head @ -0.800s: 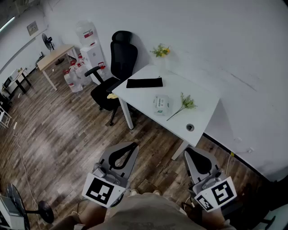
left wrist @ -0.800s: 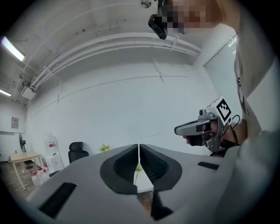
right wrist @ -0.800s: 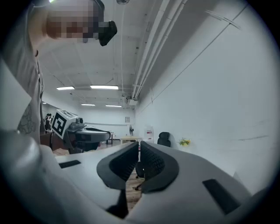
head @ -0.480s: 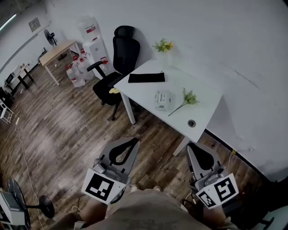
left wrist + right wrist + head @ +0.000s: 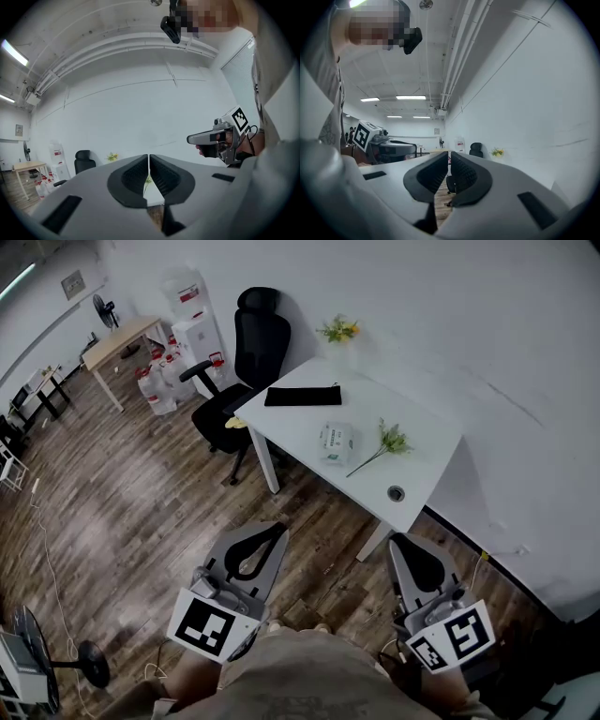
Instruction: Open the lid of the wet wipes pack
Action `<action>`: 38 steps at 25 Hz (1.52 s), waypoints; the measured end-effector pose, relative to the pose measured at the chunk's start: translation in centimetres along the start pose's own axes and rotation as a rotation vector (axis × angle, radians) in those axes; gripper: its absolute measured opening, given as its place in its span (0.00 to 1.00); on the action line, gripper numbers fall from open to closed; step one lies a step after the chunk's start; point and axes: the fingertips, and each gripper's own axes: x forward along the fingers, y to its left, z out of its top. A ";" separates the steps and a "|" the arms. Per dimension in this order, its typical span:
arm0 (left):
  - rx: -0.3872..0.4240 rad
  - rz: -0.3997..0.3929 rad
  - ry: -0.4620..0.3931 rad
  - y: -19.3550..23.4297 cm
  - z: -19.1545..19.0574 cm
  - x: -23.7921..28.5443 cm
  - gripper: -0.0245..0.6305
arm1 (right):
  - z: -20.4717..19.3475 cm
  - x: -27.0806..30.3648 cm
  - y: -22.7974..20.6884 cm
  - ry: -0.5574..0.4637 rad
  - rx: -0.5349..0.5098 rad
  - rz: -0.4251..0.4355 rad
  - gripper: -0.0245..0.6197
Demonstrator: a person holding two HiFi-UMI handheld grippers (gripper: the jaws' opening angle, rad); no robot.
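Observation:
The wet wipes pack point(image 5: 335, 442), pale green and white, lies flat near the middle of the white table point(image 5: 422, 442), its lid down. Both grippers are held low in front of my body, well short of the table and over the wooden floor. My left gripper point(image 5: 278, 532) is shut with nothing in it, its jaws meeting in a thin line point(image 5: 148, 157). My right gripper point(image 5: 397, 543) is also shut and empty point(image 5: 450, 155). Each gripper appears at the side of the other's view, the right gripper point(image 5: 212, 138) and the left gripper point(image 5: 392, 146).
On the table lie a black pouch point(image 5: 302, 396), a green flower sprig point(image 5: 382, 445) beside the pack, and a vase of yellow flowers point(image 5: 339, 331) at the far corner. A cable hole point(image 5: 396, 493) sits near the front. A black office chair point(image 5: 246, 367) stands left of the table.
The head view has shifted slightly, so the table sits a little higher in the picture. Both grippers stay shut and hardly move.

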 end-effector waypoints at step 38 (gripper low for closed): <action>-0.017 -0.030 0.057 15.2 -5.4 12.5 0.08 | -4.8 17.8 -8.0 0.106 -0.002 -0.069 0.40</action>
